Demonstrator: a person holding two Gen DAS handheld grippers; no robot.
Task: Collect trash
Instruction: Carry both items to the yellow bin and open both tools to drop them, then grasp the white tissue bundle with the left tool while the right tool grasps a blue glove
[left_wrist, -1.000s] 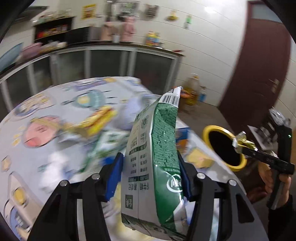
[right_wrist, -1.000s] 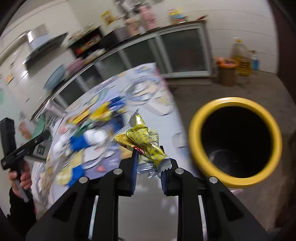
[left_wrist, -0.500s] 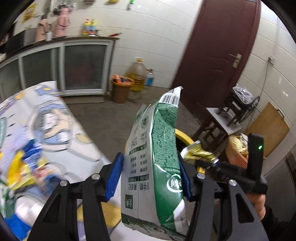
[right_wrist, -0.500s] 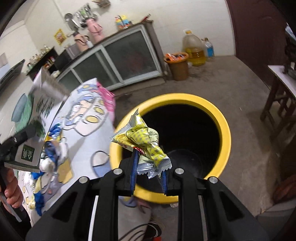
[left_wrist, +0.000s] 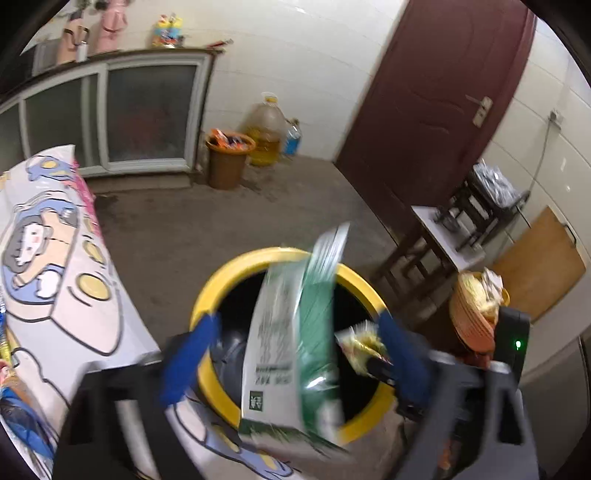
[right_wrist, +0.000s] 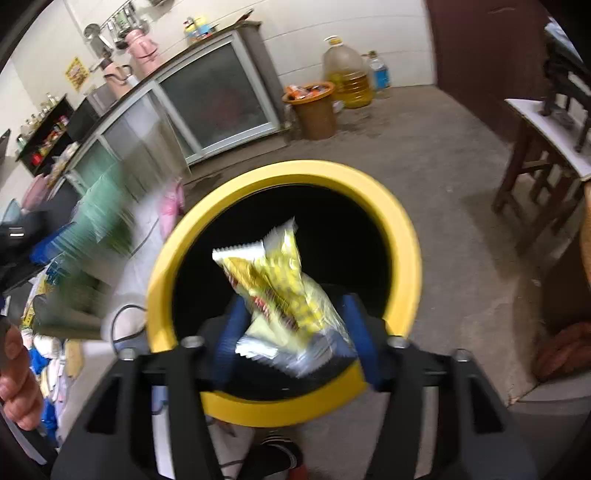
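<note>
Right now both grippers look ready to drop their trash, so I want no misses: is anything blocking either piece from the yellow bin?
Nothing visible does. The green bag hangs over the yellow bin's open mouth between the opening left gripper's jaws. The yellow wrapper sits over the same opening between the opening right gripper's jaws.

Ahead of the right claw (right_wrist: 293, 332), the bin (right_wrist: 399, 225) is smooth glossy yellow plastic; the wrapper (right_wrist: 280, 280) between its pads is crinkled shiny foil. The green pouch (left_wrist: 295, 332) looks glossy film; the floor (right_wrist: 424, 155) beyond is rough matt concrete
</note>
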